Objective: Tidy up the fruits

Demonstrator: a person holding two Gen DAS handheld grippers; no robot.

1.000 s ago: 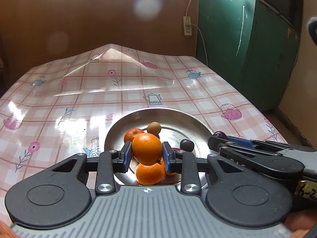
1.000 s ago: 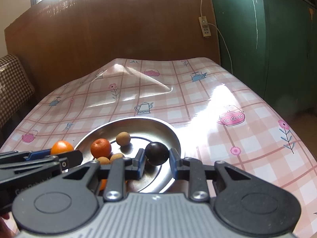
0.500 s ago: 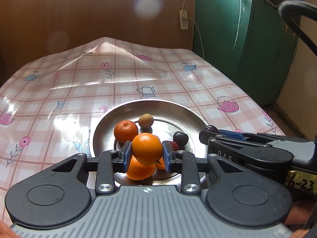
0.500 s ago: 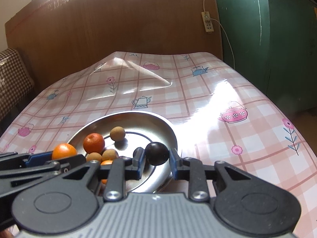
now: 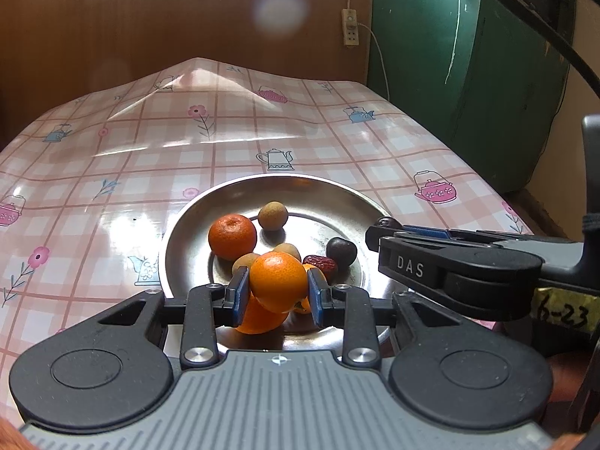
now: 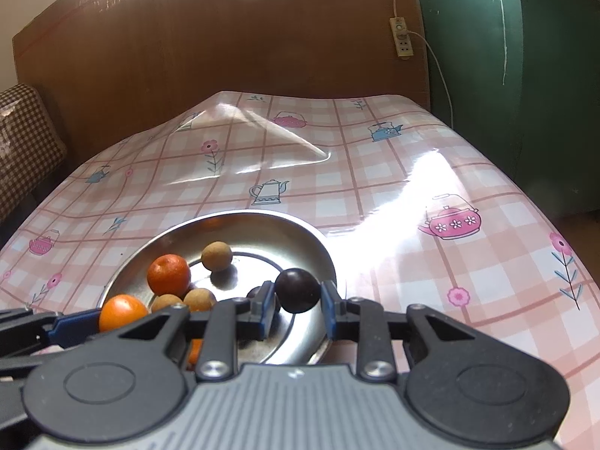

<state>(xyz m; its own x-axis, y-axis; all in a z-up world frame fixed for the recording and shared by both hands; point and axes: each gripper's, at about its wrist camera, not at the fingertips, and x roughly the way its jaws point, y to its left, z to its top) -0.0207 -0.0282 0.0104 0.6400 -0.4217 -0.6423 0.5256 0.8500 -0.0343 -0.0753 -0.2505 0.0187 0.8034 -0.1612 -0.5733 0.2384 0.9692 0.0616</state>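
Left gripper point(image 5: 277, 292) pinches a mandarin point(image 5: 278, 280) above the steel plate point(image 5: 360, 202), right gripper point(image 6: 298, 302) pinches a dark plum point(image 6: 298, 290) over its rim; risk: round fruit rolls off the crowded plate on release.

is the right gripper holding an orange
No, the right gripper is shut on a dark round fruit; the orange sits between the fingers of the left gripper.

Teapot-print tablecloth point(image 6: 337, 172); green cabinet point(image 5: 461, 60) — wall socket point(image 6: 401, 37).
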